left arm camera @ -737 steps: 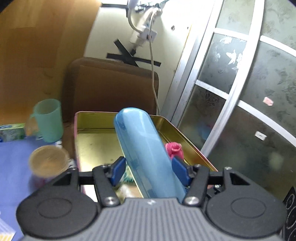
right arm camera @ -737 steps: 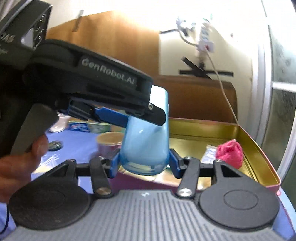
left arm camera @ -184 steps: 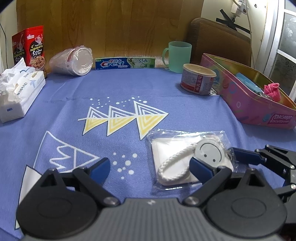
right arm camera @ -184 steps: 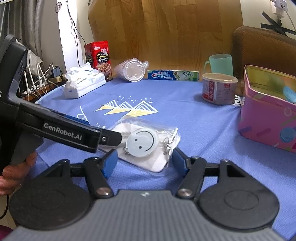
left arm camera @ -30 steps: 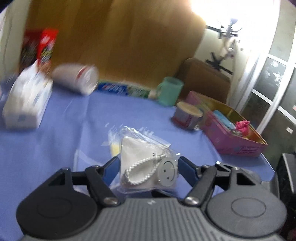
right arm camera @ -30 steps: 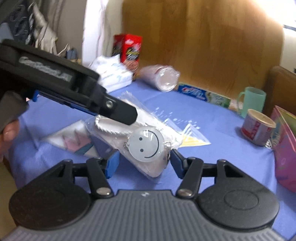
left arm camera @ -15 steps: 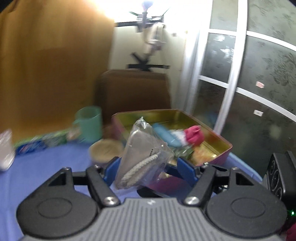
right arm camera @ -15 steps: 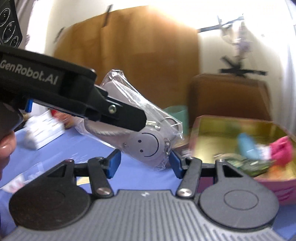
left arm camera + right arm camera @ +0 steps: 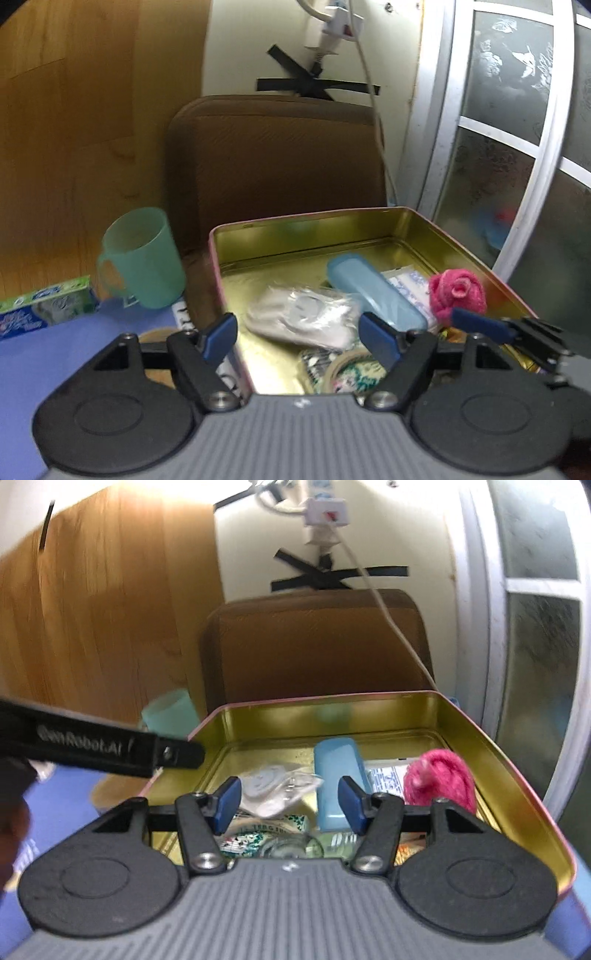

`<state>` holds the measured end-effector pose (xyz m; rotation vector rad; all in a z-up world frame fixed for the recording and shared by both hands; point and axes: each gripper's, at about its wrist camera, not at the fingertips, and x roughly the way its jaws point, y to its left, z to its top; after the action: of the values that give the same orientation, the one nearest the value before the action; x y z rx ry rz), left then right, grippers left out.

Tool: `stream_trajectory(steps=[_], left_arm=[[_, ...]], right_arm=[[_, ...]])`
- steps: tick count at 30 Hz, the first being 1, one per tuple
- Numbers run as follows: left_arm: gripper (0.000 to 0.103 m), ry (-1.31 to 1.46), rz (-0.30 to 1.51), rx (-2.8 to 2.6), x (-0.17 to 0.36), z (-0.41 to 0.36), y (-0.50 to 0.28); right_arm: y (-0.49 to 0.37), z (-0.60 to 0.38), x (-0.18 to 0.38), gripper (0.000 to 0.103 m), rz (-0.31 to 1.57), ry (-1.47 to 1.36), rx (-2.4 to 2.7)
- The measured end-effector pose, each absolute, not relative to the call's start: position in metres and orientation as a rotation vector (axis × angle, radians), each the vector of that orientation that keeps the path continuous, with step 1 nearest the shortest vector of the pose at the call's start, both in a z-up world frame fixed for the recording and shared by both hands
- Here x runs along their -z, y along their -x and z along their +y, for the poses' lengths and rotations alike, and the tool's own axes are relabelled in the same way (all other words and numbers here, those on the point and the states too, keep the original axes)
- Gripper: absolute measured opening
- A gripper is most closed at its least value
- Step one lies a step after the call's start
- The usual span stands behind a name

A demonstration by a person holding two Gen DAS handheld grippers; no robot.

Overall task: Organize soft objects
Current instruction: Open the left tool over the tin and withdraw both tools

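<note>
The clear bag with the white smiley-face pouch [image 9: 303,319] lies inside the gold-lined pink tin [image 9: 317,221], left of the light blue case [image 9: 373,291]; it also shows in the right wrist view [image 9: 277,788]. A pink rolled cloth [image 9: 456,291] sits at the tin's right side. My left gripper [image 9: 301,334] is open and empty above the tin's near edge. My right gripper [image 9: 290,806] is open and empty over the tin [image 9: 491,749], and its fingers [image 9: 484,326] show at the right of the left wrist view.
A green mug [image 9: 142,258] and a toothpaste box [image 9: 44,306] stand left of the tin on the blue cloth. A brown chair back [image 9: 273,166] is behind the tin. A window frame [image 9: 539,133] is at the right. Tape rolls and packets lie at the tin's near end.
Both grippers carried the bagged pouch from the table to the tin and opened. The pouch now lies in the tin, free of both grippers.
</note>
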<state>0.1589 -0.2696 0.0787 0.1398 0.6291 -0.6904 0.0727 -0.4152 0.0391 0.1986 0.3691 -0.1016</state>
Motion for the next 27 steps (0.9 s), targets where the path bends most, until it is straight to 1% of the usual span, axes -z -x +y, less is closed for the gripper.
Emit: stream_trajectory(steps=[2, 5, 7, 8, 9, 10, 16, 22, 27], left_arm=[[0.077, -0.161, 0.627, 0.653, -0.078, -0.261, -0.152], [0.084, -0.196, 0.625, 0.606, -0.081, -0.247, -0.136], [0.093, -0.223, 0.609, 0.582, -0.085, -0.235, -0.119], [0.096, -0.237, 0.596, 0.572, -0.087, -0.23, -0.11], [0.101, -0.254, 0.579, 0.56, -0.089, -0.225, -0.098], [0.103, -0.267, 0.563, 0.552, -0.091, -0.221, -0.087], [0.103, -0.266, 0.546, 0.516, -0.098, -0.186, -0.036], [0.103, -0.251, 0.571, 0.479, -0.094, -0.155, -0.009], [0.103, -0.233, 0.521, 0.438, -0.093, -0.131, 0.007]], right_arm=[[-0.056, -0.419, -0.038, 0.061, 0.337, -0.24, 0.1], [-0.035, -0.418, -0.038, 0.061, 0.304, -0.3, 0.097], [-0.014, -0.413, -0.04, 0.061, 0.276, -0.341, 0.098], [-0.009, -0.411, -0.04, 0.061, 0.263, -0.36, 0.099], [0.003, -0.407, -0.041, 0.061, 0.253, -0.378, 0.1], [0.012, -0.405, -0.041, 0.062, 0.247, -0.392, 0.1], [0.049, -0.384, -0.042, 0.065, 0.251, -0.457, 0.064], [0.073, -0.359, -0.046, 0.068, 0.281, -0.489, 0.014], [0.084, -0.34, -0.055, 0.068, 0.275, -0.507, -0.021]])
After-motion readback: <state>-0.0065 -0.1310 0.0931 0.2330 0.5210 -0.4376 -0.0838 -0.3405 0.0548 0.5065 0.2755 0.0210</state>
